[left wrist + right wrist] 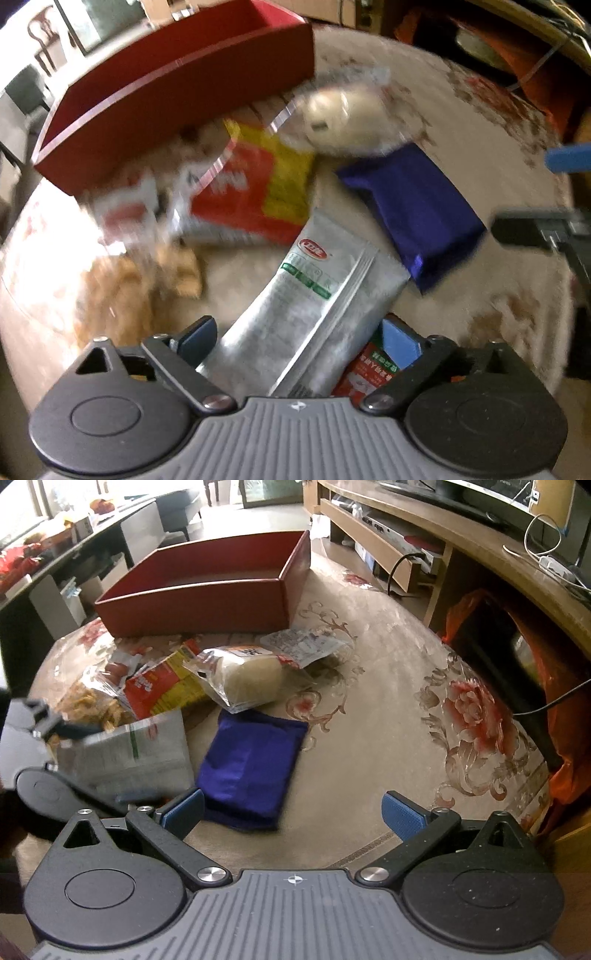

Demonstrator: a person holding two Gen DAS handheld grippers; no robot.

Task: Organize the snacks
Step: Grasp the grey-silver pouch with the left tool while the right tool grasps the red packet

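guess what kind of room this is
Most likely a home living room. A long wooden media unit holding electronics and cables runs along the right, a dark sofa sits at the back, and the snacks lie on a flower-patterned cloth.

Count, both views:
- Red box [207, 602]: 1, open-topped.
- Silver pouch [314, 306] with green and red print: 1.
- Blue-purple packet [251, 768]: 1.
- Clear-wrapped pale bun [247, 679]: 1.
- Red-and-yellow packet [166, 686]: 1.
- Clear bag of golden-brown crisps [92, 705]: 1.
- Clear wrapper with a white printed label [306, 644]: 1.
- Small red-and-white packets [125, 210]: at least 1; blurred, exact number not determinable.
- Snack items total: at least 7.
- Grippers: 2, two fingers each.
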